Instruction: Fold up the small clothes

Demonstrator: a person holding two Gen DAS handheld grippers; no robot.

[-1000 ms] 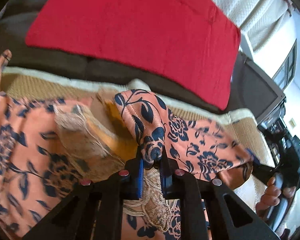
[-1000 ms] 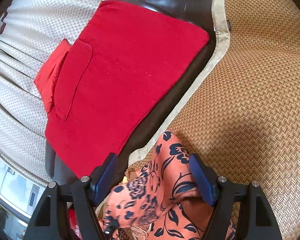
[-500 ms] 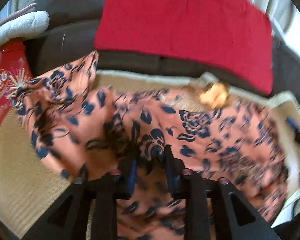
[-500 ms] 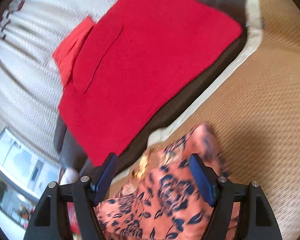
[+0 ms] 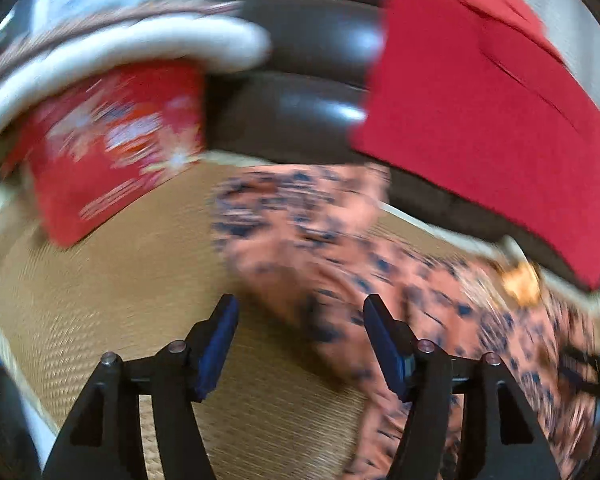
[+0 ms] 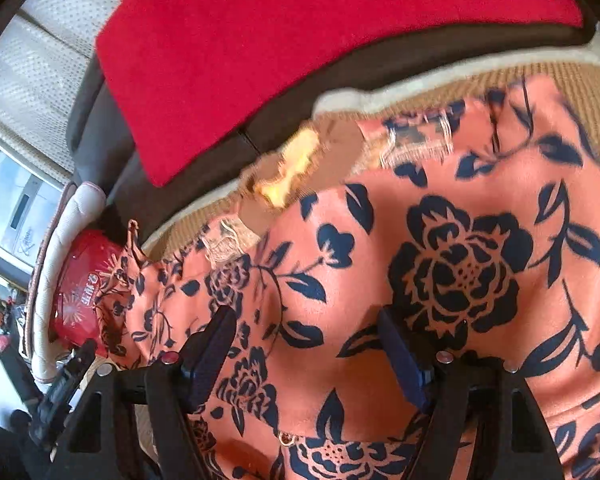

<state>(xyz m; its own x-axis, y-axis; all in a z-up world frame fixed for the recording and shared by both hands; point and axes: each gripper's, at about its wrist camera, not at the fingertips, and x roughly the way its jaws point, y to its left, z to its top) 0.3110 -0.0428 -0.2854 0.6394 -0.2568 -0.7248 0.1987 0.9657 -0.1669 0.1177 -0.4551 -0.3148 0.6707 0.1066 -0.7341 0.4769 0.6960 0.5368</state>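
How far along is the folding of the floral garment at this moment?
Done: the orange floral garment lies spread on the woven mat, apparently with one fold laid over. In hand: nothing; the left gripper and right gripper are both open, poised over the cloth. Left: further folds and tidying; the left view is too blurred to judge the far edge.

Beneath the right tongs (image 6: 308,344), the garment (image 6: 452,264) is smooth, soft cloth, lace-trimmed. Beyond it are a coarse woven mat (image 5: 112,280), a glossy dark leather sofa back (image 5: 312,92), and a matt fuzzy red cloth (image 6: 292,28).
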